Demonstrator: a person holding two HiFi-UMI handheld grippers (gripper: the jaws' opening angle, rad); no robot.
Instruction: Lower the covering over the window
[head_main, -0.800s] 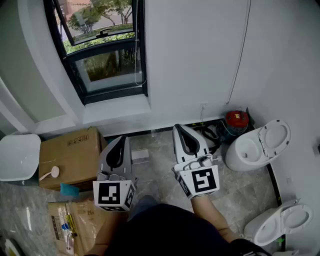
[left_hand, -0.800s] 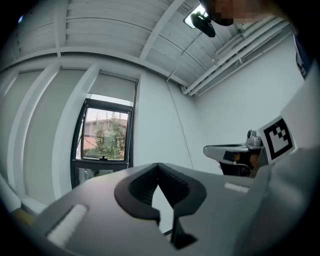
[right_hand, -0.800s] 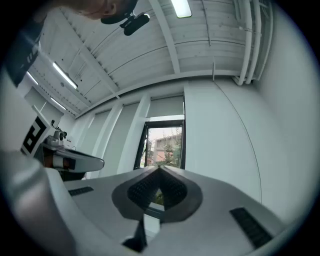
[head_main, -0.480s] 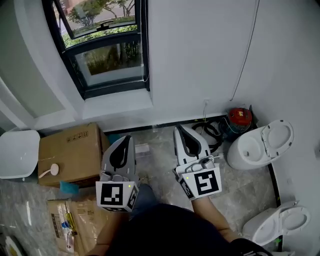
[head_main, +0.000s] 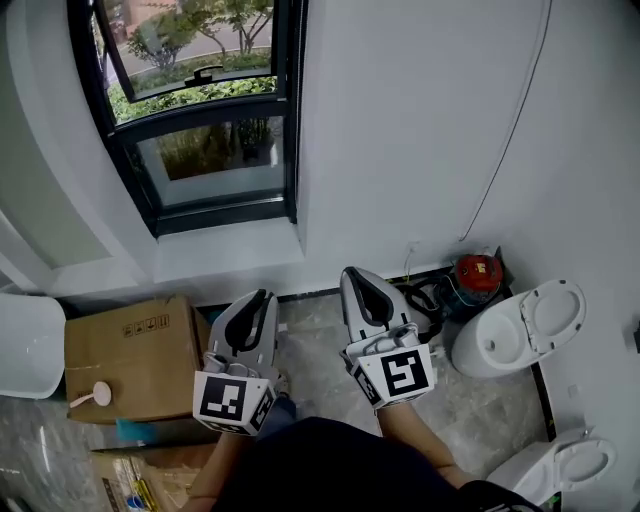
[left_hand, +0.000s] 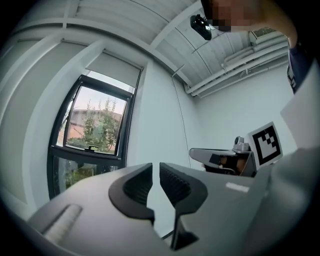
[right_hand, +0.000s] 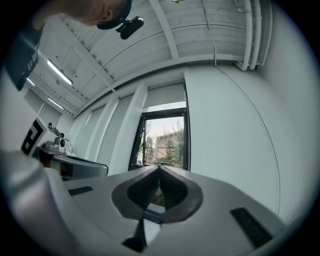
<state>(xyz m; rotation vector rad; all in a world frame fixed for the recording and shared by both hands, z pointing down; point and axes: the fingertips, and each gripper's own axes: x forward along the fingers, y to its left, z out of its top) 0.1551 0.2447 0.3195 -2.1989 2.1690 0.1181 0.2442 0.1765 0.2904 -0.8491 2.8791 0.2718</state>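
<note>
The black-framed window (head_main: 200, 110) fills the upper left of the head view, with trees outside. Its covering, a pale roller blind (left_hand: 117, 70), sits drawn up at the window's top and leaves the glass bare; it also shows in the right gripper view as the blind (right_hand: 165, 96). My left gripper (head_main: 258, 297) points toward the wall below the sill, with only a thin slit between its jaws and nothing in them (left_hand: 156, 165). My right gripper (head_main: 352, 274) is beside it, its tips touching and empty (right_hand: 159, 169). Both are well short of the window.
A white sill (head_main: 230, 250) runs under the window. A cardboard box (head_main: 125, 355) lies on the floor at left, beside a white basin (head_main: 20, 345). At right are a red canister (head_main: 477, 270), a toilet (head_main: 520, 330) and a second toilet (head_main: 560, 465). A thin cable (head_main: 515, 130) hangs down the right wall.
The view has moved toward the window, which now looks larger and nearer. Both grippers sit a little closer to the wall below the sill, jaws unchanged and empty.
</note>
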